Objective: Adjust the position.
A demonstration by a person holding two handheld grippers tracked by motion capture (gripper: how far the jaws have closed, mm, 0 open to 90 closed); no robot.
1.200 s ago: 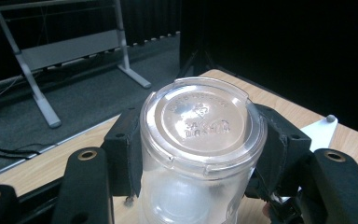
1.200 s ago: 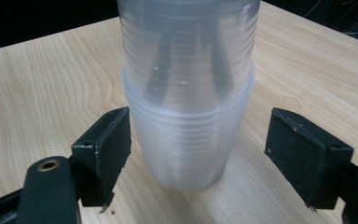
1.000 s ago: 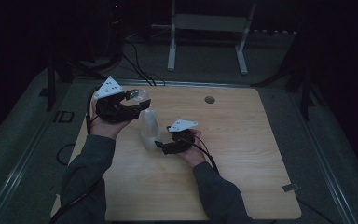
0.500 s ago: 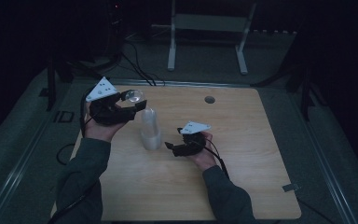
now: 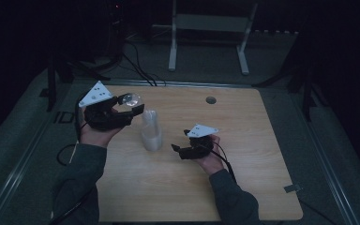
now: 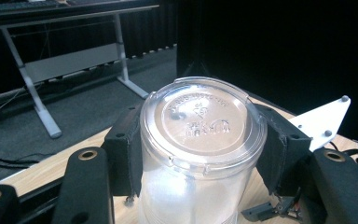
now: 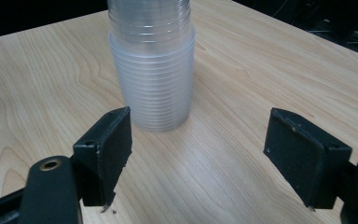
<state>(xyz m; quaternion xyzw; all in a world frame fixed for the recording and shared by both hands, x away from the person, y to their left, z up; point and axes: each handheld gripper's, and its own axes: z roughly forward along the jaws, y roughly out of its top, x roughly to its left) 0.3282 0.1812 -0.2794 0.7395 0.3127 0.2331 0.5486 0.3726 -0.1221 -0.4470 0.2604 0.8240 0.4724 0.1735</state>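
Observation:
My left gripper (image 5: 132,106) is raised over the table's far left and shut on a clear plastic cup (image 5: 131,99). In the left gripper view the cup (image 6: 204,126) sits between both black pads (image 6: 127,154), its embossed flat end turned to the camera. A stack of clear cups (image 5: 151,132) stands upright on the wooden table (image 5: 243,140) just right of that hand. My right gripper (image 5: 180,140) hovers low to the right of the stack, apart from it. Its jaws have just been closing a little, but they stand open with nothing between them, and the stack (image 7: 151,70) lies beyond the pads (image 7: 109,149).
A small round hole (image 5: 210,100) is in the table near its far edge. A white metal frame (image 5: 206,28) stands on the floor behind the table, with cables (image 5: 136,65) on the floor at the back left. The grey plate of the right gripper (image 6: 324,122) shows past the held cup.
The right gripper has drawn back to the right, away from the cup stack. The stack, leaning a second ago, now stands upright. The left gripper still holds its cup in about the same place.

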